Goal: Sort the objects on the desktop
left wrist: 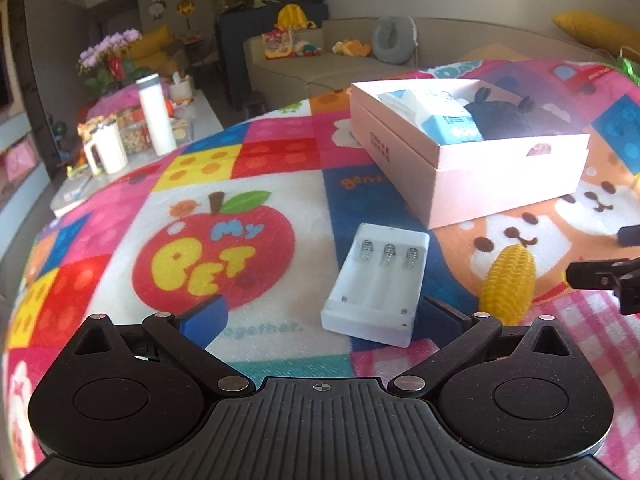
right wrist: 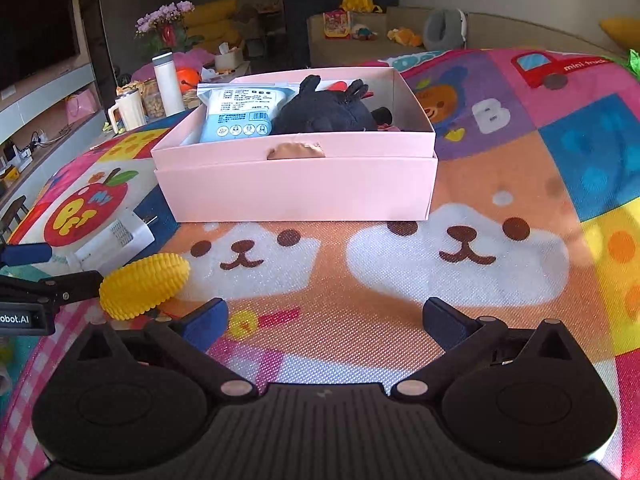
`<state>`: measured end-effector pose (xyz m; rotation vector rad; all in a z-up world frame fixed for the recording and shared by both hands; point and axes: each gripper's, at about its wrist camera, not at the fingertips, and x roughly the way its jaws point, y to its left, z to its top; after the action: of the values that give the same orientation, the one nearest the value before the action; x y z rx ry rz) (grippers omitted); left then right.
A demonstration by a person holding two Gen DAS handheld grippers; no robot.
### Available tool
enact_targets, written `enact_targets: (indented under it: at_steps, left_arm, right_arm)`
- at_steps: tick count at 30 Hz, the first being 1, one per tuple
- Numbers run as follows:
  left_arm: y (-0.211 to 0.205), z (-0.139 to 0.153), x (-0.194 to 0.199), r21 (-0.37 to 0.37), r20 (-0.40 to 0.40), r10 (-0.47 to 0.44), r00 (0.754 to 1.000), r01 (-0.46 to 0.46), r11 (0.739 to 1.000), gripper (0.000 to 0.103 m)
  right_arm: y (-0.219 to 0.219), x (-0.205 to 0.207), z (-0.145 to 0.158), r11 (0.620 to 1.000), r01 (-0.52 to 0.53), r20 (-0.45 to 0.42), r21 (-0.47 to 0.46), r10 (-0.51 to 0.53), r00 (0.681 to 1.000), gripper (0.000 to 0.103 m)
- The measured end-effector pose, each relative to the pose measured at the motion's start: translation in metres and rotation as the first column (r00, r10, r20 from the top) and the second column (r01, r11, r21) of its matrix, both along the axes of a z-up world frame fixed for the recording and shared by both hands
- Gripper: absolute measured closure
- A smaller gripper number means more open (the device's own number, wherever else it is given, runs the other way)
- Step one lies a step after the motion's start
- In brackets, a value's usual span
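Note:
A white battery charger lies on the colourful cloth just ahead of my open, empty left gripper, between its fingers' line and slightly right. A yellow toy corn lies to its right; it also shows in the right wrist view, with the charger behind it. A pink box holds a blue-white packet and a black plush toy; the box stands beyond the charger. My right gripper is open and empty over the cloth, in front of the box.
The table is covered by a patterned cartoon cloth. Beyond its far left edge stands a side table with a white bottle, a mug and jars. A sofa is behind.

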<state>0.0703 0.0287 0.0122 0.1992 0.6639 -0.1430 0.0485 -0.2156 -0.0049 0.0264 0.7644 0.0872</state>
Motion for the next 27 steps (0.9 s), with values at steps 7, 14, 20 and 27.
enact_targets:
  at_steps: [7,14,20,27]
  left_arm:
    - [0.040,-0.001,0.014,0.136,0.052,0.174,0.983,-0.179,0.974,0.000]
    - [0.058,0.001,0.001,-0.058,-0.033,0.106,0.994,-0.108,0.992,0.000]
    - [0.058,0.004,-0.011,-0.103,-0.029,0.093,0.995,-0.096,0.990,0.000]
    - [0.049,0.010,-0.009,-0.148,-0.028,0.036,0.999,-0.040,0.988,0.000]
  right_arm:
    - [0.005,-0.002,-0.001,0.999,-0.015,0.003,-0.044,0.015,1.000,0.000]
    - [0.024,-0.015,0.011,0.966,-0.253,0.033,0.050,0.252,0.967,0.000]
    - [0.066,-0.002,0.017,0.924,-0.381,0.046,0.008,0.381,0.924,0.012]
    - [0.071,0.012,0.014,0.932,-0.362,0.018,0.028,0.361,0.932,0.036]
